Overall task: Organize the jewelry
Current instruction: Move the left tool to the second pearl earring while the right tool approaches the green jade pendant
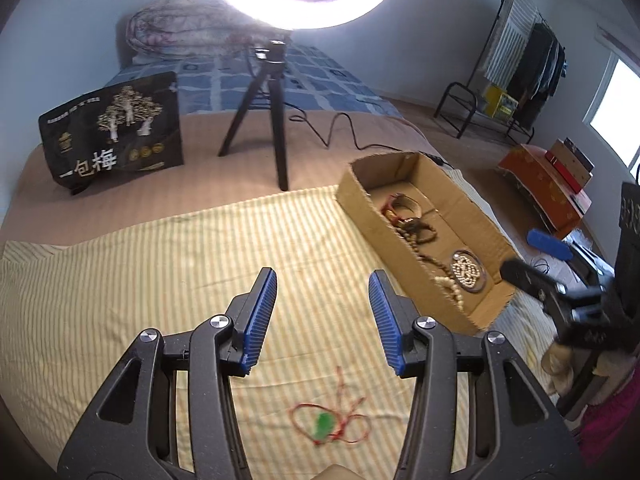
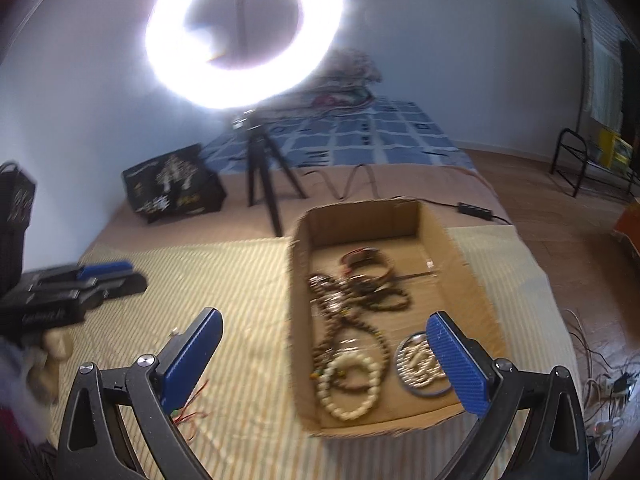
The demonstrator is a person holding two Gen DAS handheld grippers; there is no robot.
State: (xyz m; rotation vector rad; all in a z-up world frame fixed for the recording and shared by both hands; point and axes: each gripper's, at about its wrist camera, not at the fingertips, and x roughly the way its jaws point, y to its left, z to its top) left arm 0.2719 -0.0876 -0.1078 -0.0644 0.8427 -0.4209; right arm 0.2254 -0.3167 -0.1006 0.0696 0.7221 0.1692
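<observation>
A red cord necklace with a green pendant [image 1: 326, 424] lies on the yellow striped cloth [image 1: 160, 280], below and between my left gripper's [image 1: 322, 284] open blue fingers; only its red ends [image 2: 192, 408] show in the right wrist view. A cardboard box [image 1: 360, 196] to the right holds several bead bracelets [image 1: 408, 216] and a round dish of pale beads [image 1: 466, 270]. My right gripper [image 2: 324, 334] is open and empty above the near end of the box [image 2: 296, 320], over the white bead bracelet [image 2: 350, 384] and the dish [image 2: 416, 364].
A ring light on a black tripod [image 1: 264, 108] stands behind the cloth, with its cable [image 1: 340, 128] trailing right. A black printed bag [image 1: 112, 128] stands at the back left. The bed edge drops to the floor at the right, with boxes [image 1: 548, 184] there.
</observation>
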